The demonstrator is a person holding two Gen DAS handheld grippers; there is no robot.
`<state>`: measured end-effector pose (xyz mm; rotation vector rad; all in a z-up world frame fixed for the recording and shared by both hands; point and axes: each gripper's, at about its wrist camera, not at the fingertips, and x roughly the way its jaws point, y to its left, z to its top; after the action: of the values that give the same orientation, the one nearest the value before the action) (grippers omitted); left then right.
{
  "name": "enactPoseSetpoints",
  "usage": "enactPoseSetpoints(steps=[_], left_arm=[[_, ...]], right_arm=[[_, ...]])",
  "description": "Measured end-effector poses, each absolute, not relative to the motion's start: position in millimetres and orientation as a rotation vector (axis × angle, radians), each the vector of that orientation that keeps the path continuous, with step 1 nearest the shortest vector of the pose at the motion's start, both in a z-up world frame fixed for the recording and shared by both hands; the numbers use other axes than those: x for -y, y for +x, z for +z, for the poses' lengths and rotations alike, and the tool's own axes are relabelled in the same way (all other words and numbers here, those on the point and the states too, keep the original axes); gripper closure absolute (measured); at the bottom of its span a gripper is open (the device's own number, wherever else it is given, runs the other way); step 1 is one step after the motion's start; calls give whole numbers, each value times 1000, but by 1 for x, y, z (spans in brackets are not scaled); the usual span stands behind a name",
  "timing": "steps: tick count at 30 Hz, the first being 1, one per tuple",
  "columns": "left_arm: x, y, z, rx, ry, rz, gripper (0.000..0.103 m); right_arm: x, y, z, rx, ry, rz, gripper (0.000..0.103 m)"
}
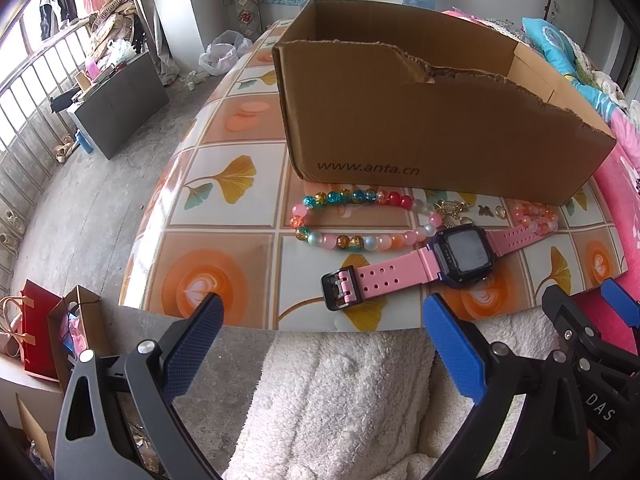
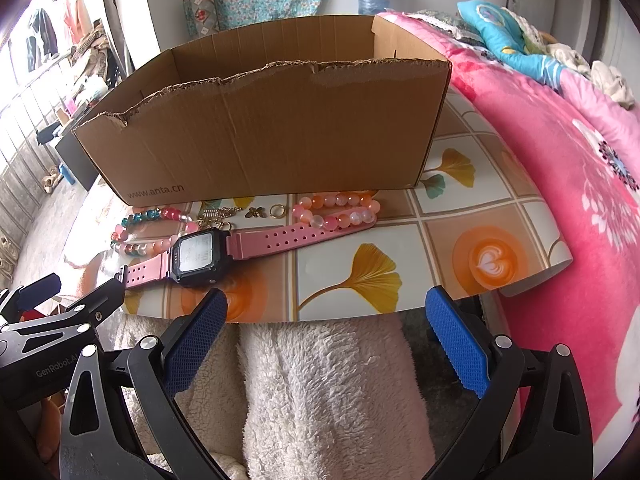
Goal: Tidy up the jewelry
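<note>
Left wrist view: both tools, left tool (image 1: 323, 334) and right tool (image 2: 327, 330), gape wide, empty, near the pink watch (image 1: 432, 266).

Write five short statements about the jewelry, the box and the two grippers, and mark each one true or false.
1. The pink watch lies flat on the table, its strap unbuckled. True.
2. The multicoloured bead bracelet is inside the cardboard box. False: it lies on the table in front of the box.
3. Both the left gripper and the right gripper are open and hold nothing. True.
4. The pink bead bracelet hangs over the box's torn edge. False: it rests on the table, by the watch strap's end.
5. The small gold ring is on the watch strap. False: it lies apart, on the table.
</note>
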<state>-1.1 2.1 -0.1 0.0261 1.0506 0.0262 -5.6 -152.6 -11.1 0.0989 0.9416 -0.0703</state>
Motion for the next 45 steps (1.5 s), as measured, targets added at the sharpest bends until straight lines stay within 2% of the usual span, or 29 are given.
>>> enactPoseSetpoints(steps=[20,28,32,34,39,45], left_arm=[[-6,1,-8,-1064,36,35,5],[-17,4,-8,-1005,23,-43,6],[-31,7,-7,-955,-40,-101,6],[-37,8,-4,-920,-63,-132,5],[-45,5,5,-824,-80,-219,5],[-49,6,15,-795,-179,-382,6]], right_arm=[[148,-7,-11,-931,57,-92,7],[148,-7,4,-862,0,-112,7],[149,1,2,-892,-43,-105,7],[153,-4,8,-847,-9,-51,7],[158,-24,38,-590,21,37,7],[147,-16,27,-637,-85,133,7]])
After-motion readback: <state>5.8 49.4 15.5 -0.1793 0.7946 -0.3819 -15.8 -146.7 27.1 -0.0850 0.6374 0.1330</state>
